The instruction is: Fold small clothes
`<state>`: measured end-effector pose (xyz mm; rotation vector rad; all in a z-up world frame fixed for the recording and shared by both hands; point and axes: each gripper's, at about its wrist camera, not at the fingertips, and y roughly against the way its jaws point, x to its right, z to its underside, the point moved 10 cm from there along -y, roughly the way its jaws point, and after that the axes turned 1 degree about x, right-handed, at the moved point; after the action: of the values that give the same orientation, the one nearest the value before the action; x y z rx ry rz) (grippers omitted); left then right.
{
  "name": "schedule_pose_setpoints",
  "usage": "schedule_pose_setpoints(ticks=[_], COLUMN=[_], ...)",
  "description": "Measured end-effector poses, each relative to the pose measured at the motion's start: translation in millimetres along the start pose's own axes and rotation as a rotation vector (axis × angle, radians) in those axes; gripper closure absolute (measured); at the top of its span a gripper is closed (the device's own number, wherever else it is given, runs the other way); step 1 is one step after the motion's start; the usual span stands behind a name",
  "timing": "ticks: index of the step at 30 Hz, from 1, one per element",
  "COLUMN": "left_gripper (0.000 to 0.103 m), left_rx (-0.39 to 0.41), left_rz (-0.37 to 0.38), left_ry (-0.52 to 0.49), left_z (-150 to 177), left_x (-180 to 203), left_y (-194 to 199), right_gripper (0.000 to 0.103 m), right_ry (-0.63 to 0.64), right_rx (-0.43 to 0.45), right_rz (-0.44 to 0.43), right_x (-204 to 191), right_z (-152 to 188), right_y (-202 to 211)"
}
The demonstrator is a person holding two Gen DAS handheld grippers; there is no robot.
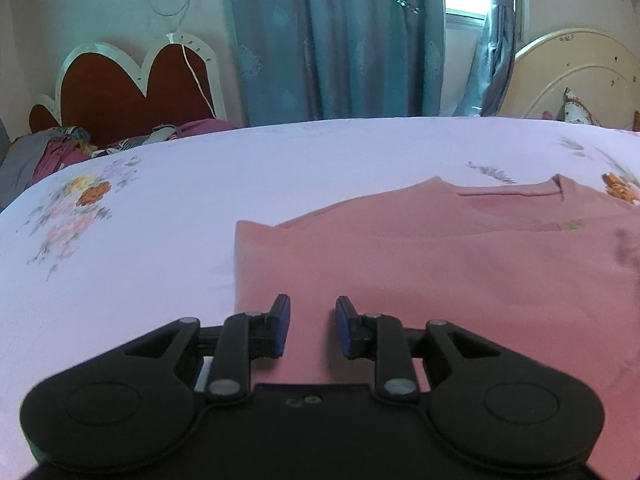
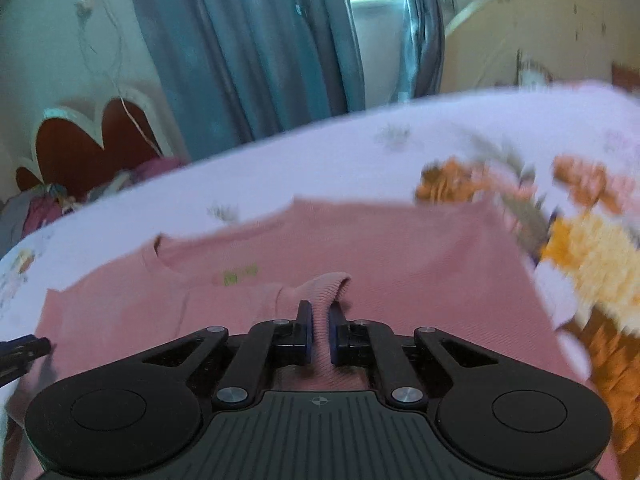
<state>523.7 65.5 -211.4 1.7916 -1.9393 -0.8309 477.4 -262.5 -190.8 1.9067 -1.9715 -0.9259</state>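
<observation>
While flat, pink top (image 1: 440, 256) neckline faces curtain (image 1: 320, 40)

Readable text: none that I can make out in either view.
Green mark on the pink top (image 2: 304, 264): a small yellow-green print (image 2: 239, 275) left of centre in my right wrist view, too blurred to read; also on the right in my left wrist view (image 1: 573, 224), too small to read.
Sign on my right gripper's body (image 2: 318, 401): a small crosshair circle, lower centre, no letters.
Mark on my left gripper's body (image 1: 301, 401): small embossed shapes, lower centre, not legible.
</observation>
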Motion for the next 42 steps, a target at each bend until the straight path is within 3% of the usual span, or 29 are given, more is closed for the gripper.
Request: schedule_pose_setpoints(ticks=[2, 5, 8, 14, 17, 20, 24, 25, 26, 27, 29, 31, 35, 42], left_gripper=[0.078, 0.077, 0.077, 0.077, 0.077, 0.077, 0.077, 0.077, 0.079, 0.079, 0.078, 0.078, 0.078, 0.078], left_rx=[0.001, -0.018, -0.026, -0.006, -0.031, -0.024, -0.031, -0.032, -0.031, -0.029, -0.025, -0.037, -0.025, -0.014], left_rz=[-0.005, -0.021, -0.035, -0.035, -0.045, -0.056, -0.058, -0.059, -0.058, -0.051, -0.036, -0.038, -0.043, 0.036], left_ry=[0.005, 0.003, 0.013, 0.003, 0.024, 0.024, 0.027, 0.025, 0.025, 0.028, 0.026, 0.008, 0.007, -0.007], left_z=[-3.6, -6.7, -8.1, -21.0, -21.5, -22.6, -21.7, -21.8, -22.0, -21.9, -18.7, -11.3, -7.6, 6.6], left_x=[-2.5, -7.8, -17.6, -16.8, -18.5, -19.7, -18.8, -17.8, -16.8, -14.9, -10.2, -9.0, -10.4, 19.9], left_y=[-6.7, -18.8, -26.1, -34.7, -50.3, -54.1, -49.4, -47.2, -44.2, -41.0, -34.4, -34.4, -19.1, 15.7], right_gripper=[0.096, 0.096, 0.095, 0.095, 0.095, 0.095, 0.092, 0.09, 0.082, 0.065, 0.048, 0.048, 0.049, 0.049], right_ry=[0.065, 0.077, 0.034, 0.067, 0.119, 0.146, 0.111, 0.12, 0.128, 0.135, 0.16, 0.165, 0.11, 0.196], right_rx=[0.035, -0.091, -0.052, 0.019, -0.026, -0.11, -0.108, -0.088, -0.066, -0.049, -0.069, -0.14, -0.082, -0.083], right_rz=[0.056, 0.117, 0.129, 0.039, -0.006, 0.01, 0.007, 0.009, 0.004, -0.004, 0.01, 0.025, 0.017, -0.027], right_x=[2.0, 17.8, 28.3, -3.6, -30.0, -29.6, -23.9, -26.2, -28.7, -31.7, -32.6, -27.4, -20.5, -42.5], right_z=[-0.4, 22.5, 17.4, -9.5, 1.9, 21.1, 18.7, 14.7, 10.8, 8.2, 13.1, 24.3, 13.9, 29.4], right_y=[2.6, -21.6, -14.1, -6.3, -21.8, -43.7, -43.7, -39.4, -34.7, -31.4, -36.2, -46.9, -27.8, -9.7])
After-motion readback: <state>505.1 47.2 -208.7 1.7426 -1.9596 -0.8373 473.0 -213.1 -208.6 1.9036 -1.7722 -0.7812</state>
